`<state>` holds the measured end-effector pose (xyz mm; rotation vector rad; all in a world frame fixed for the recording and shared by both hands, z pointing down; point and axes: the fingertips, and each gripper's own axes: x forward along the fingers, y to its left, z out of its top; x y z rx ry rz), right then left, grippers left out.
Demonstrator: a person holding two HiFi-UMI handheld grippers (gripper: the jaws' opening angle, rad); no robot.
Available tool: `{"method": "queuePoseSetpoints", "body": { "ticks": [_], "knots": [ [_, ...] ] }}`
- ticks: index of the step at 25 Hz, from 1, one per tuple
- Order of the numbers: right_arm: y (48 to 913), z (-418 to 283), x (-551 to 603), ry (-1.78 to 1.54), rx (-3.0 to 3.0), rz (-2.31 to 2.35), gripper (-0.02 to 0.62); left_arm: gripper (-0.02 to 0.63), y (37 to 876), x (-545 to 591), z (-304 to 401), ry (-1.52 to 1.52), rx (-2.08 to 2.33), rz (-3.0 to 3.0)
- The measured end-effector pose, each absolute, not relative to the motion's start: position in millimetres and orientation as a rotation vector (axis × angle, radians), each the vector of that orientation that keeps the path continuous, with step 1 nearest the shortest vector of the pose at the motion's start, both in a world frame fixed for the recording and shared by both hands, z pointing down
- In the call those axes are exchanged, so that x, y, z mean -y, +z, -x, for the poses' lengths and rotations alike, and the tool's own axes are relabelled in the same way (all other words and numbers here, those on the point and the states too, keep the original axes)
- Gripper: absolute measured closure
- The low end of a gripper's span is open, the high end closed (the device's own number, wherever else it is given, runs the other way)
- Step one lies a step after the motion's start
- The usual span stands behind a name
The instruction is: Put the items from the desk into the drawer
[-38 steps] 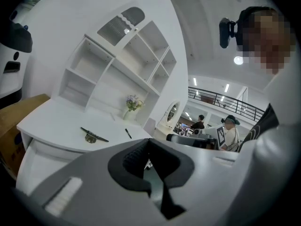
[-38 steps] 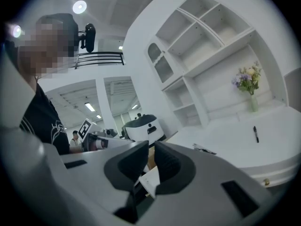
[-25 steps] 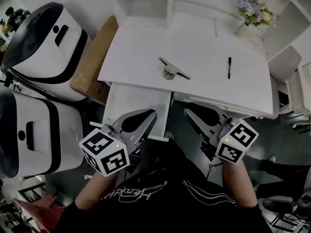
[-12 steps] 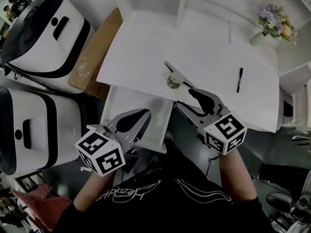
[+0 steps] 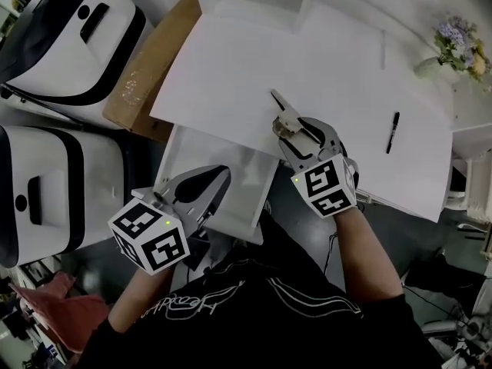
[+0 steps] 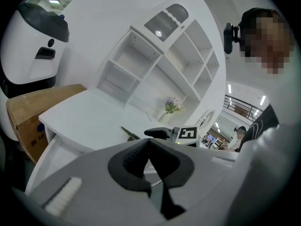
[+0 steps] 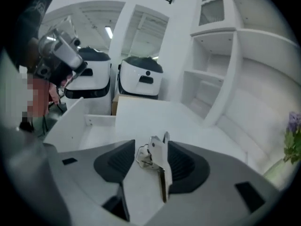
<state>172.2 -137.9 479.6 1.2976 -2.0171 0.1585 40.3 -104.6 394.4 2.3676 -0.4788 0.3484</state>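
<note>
A metal clip (image 5: 279,106) lies on the white desk (image 5: 338,75). My right gripper (image 5: 296,133) is open, with its jaws on either side of the clip. In the right gripper view the clip (image 7: 159,160) sits between the pads, close to the right one. A black pen (image 5: 392,131) lies further right on the desk. The open white drawer (image 5: 231,167) sticks out below the desk's left front. My left gripper (image 5: 215,177) hovers over it, shut and holding nothing. The left gripper view shows its pads (image 6: 136,157) meeting at the tip.
A vase of flowers (image 5: 453,44) stands at the desk's back right, and white shelves (image 6: 155,65) rise behind the desk. A cardboard box (image 5: 150,60) and two white-and-black machines (image 5: 54,21) are on the left.
My right gripper has moved forward and left, from below the desk's front edge onto the desk, and now straddles the clip. The left gripper has stayed over the drawer.
</note>
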Motion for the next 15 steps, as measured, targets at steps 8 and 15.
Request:
{"method": "queuePoseSetpoints", "body": {
  "ticks": [8, 15],
  "knots": [
    [514.6, -181.7, 159.5, 0.039, 1.843, -1.277, 0.4, 0.597, 410.0, 113.6, -27.0, 0.367, 0.521, -2.309],
    [513.2, -186.5, 157.4, 0.01, 1.825, -1.332, 0.5, 0.597, 413.3, 115.6, -24.7, 0.357, 0.532, -2.308]
  ]
}}
